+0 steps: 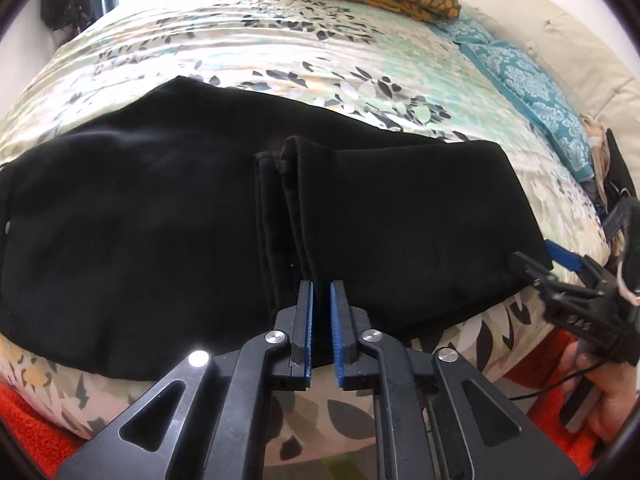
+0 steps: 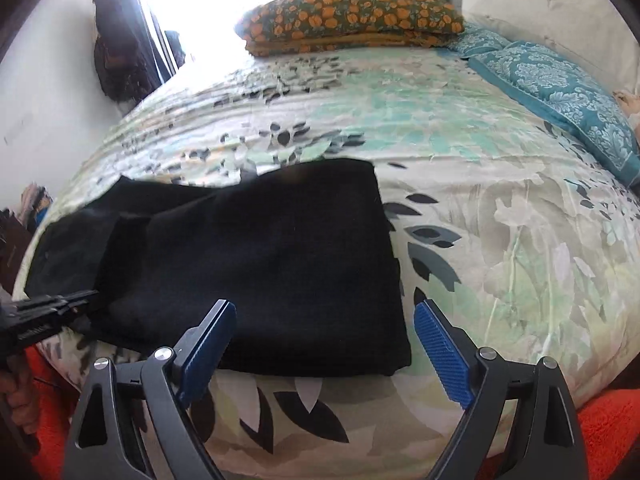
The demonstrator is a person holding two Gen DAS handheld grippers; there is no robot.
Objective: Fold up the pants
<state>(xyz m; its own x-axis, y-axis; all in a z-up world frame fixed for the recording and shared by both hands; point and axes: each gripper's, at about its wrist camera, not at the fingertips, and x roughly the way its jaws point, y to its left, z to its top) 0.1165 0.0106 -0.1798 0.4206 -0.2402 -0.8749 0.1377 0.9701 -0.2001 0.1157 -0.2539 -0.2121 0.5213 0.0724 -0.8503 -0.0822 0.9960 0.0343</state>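
Note:
Black pants [image 1: 160, 216] lie across the near part of the bed, the leg ends folded back over the middle, hems [image 1: 288, 200] on top. My left gripper [image 1: 322, 286] is shut on the near corner of the hem edge. In the right wrist view the folded pants [image 2: 260, 264] lie ahead, the fold at the right. My right gripper [image 2: 324, 316] is open and empty, its fingers either side of the near right corner of the fold. It also shows in the left wrist view [image 1: 536, 264] at the right, beside that corner.
A floral bedspread [image 1: 320, 56] covers the bed. An orange-flowered pillow [image 2: 352, 16] lies at the far side, a teal patterned cloth [image 2: 560, 92] along the right, a cream headboard [image 2: 540, 12] behind. A red rug [image 2: 608, 432] lies below the bed's near edge.

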